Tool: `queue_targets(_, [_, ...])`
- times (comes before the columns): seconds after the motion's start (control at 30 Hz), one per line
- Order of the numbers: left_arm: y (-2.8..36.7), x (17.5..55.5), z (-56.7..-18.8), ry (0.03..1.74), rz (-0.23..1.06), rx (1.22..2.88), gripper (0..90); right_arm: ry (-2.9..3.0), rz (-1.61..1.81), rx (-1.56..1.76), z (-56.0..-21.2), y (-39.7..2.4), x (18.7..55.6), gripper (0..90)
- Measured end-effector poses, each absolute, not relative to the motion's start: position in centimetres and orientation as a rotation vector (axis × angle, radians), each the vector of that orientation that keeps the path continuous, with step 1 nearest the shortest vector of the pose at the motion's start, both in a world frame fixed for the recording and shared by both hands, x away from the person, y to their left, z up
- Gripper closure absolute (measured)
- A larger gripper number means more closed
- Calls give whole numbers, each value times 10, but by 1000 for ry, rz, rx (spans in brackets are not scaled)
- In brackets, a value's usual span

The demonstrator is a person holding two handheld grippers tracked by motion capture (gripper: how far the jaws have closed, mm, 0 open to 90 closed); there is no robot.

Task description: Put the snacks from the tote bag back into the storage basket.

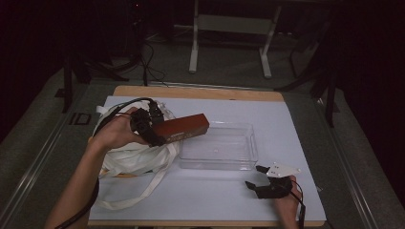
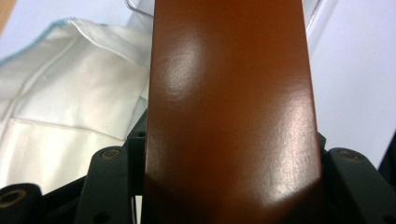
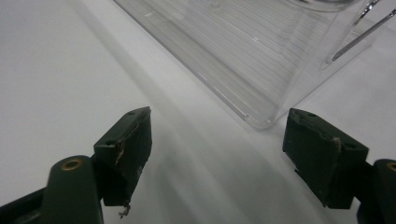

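My left gripper (image 1: 152, 131) clamps a long reddish-brown box (image 1: 184, 127). It lies level, raised, its far end over the clear tray's (image 1: 248, 143) left rim.

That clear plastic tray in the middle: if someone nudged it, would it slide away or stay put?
The clear tray would probably slide easily: it looks thin-walled, empty and light, sitting flat on the smooth white table cover. It seems rigid rather than floppy, since its walls stand straight. Low and wide, it is unlikely to tip.

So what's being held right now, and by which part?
The left gripper holds the brown box by its near end; the right gripper is open and holds nothing.
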State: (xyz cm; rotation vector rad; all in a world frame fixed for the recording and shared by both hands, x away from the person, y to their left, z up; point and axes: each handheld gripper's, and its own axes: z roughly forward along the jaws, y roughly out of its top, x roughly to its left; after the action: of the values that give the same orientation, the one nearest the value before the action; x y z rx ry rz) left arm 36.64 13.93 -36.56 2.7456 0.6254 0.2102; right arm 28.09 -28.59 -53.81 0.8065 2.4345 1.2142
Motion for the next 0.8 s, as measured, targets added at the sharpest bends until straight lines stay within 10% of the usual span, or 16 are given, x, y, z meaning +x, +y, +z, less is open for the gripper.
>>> queue_targets(0.8, [113,374,-370,480,208,2767,439,2439,1207,803,-538,-285,281,238])
